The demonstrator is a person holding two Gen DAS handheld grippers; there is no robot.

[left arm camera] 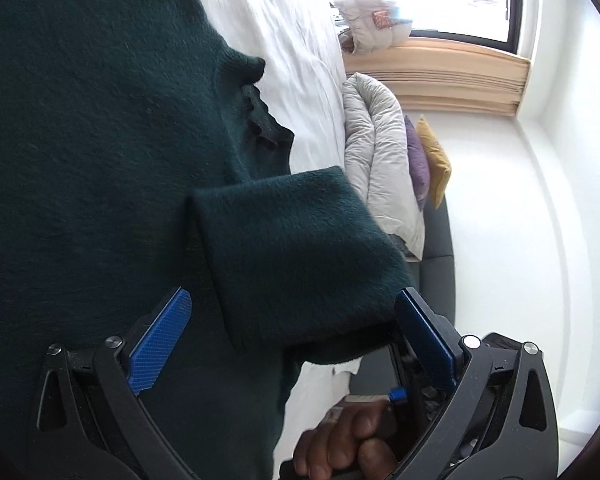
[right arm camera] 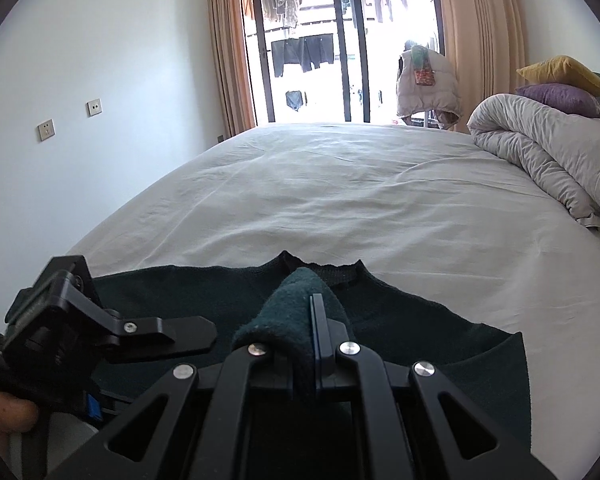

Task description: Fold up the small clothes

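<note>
Your left gripper (left arm camera: 292,336) has its fingers spread wide, a folded part of the dark green sweater (left arm camera: 100,152) lying between them untouched. That sweater lies on the white bed (right arm camera: 340,184), its lower edge cut off. Your right gripper (right arm camera: 314,320) pinches a bunched sleeve (right arm camera: 296,300) tight; the fabric hides one fingertip. Your hand (left arm camera: 340,440) is only partly visible.

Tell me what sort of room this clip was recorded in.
A bedroom in a home, most likely: a wide bed with a white sheet, a rolled duvet with two cushions at its head, and curtained glass doors with laundry hanging outside.
</note>
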